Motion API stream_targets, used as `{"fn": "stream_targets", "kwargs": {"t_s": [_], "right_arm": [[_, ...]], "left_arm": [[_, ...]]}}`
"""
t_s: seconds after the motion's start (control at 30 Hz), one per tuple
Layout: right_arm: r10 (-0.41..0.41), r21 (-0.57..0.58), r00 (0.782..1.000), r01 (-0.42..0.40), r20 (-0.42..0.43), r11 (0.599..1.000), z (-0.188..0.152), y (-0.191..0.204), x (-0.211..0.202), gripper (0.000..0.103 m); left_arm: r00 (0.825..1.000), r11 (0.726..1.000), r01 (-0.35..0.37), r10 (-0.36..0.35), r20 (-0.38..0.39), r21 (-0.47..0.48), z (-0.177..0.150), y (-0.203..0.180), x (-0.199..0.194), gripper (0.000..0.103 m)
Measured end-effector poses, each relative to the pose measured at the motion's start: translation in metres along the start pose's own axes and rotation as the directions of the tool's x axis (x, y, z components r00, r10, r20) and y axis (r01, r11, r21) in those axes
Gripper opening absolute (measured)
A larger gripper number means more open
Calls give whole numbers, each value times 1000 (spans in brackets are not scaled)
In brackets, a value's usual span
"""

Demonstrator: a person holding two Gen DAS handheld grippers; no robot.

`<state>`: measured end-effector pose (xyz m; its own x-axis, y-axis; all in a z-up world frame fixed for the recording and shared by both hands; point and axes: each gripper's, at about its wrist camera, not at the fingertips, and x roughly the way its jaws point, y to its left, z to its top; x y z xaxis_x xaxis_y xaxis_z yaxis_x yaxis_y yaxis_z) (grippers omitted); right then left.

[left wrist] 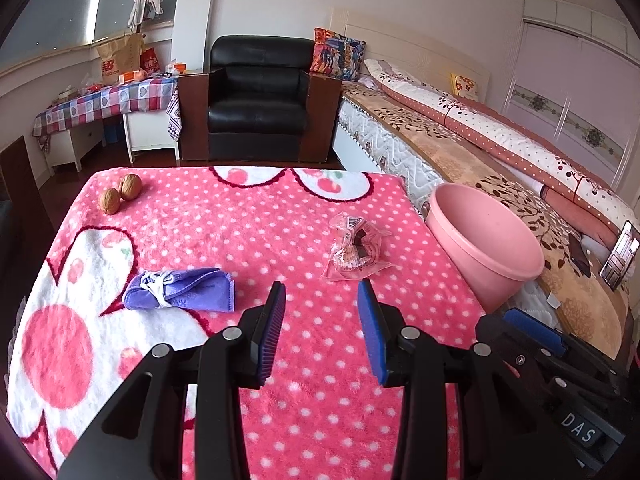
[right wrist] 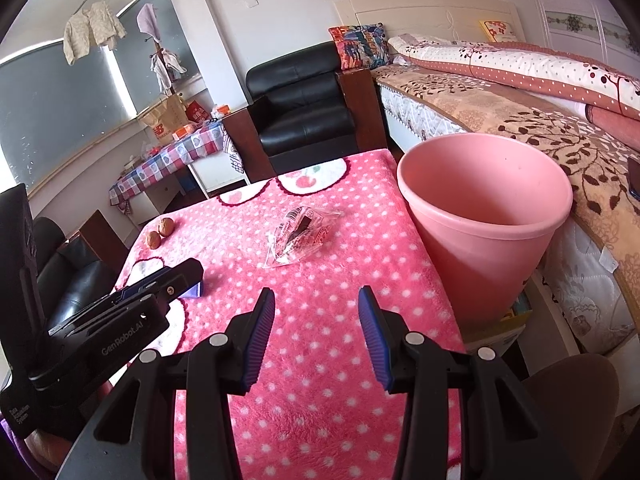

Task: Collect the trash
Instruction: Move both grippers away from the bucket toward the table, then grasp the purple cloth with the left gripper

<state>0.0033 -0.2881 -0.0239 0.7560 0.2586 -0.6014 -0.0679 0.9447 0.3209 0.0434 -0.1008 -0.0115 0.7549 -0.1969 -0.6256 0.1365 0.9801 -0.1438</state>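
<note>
A crumpled clear plastic wrapper (left wrist: 356, 249) with red print lies on the pink polka-dot blanket (left wrist: 280, 232), just ahead of my open, empty left gripper (left wrist: 322, 292). A folded purple face mask (left wrist: 180, 289) lies to the left of that gripper. Two walnuts (left wrist: 120, 194) sit at the far left corner. A pink bin (left wrist: 486, 240) stands off the table's right edge. In the right wrist view my right gripper (right wrist: 316, 300) is open and empty, short of the wrapper (right wrist: 298, 236), with the bin (right wrist: 484, 216) close on its right and the walnuts (right wrist: 160, 232) far left.
The left gripper body (right wrist: 100, 328) fills the left of the right wrist view and hides most of the mask. A bed (left wrist: 500, 152) runs along the right behind the bin. A black armchair (left wrist: 260, 96) and a checked-cloth side table (left wrist: 104, 104) stand beyond the table.
</note>
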Motion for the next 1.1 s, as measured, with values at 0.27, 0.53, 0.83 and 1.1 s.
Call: {"fn": "stream_targets", "kwargs": {"t_s": [0.27, 0.53, 0.83, 1.1], "right_arm": [[15, -17, 1000, -15, 15, 1000, 1, 5, -4, 43], [37, -28, 999, -36, 20, 999, 1, 8, -6, 43], [62, -1, 998, -62, 16, 998, 0, 0, -4, 43], [128, -20, 992, -128, -15, 992, 17, 4, 17, 43]], "left_arm": [[1000, 998, -23, 23, 1, -61, 1, 15, -11, 38], [999, 993, -48, 47, -9, -112, 2, 26, -17, 38], [995, 982, -72, 60, -75, -174, 2, 35, -10, 38], [979, 953, -173, 140, -145, -247, -9, 68, -9, 38]]}}
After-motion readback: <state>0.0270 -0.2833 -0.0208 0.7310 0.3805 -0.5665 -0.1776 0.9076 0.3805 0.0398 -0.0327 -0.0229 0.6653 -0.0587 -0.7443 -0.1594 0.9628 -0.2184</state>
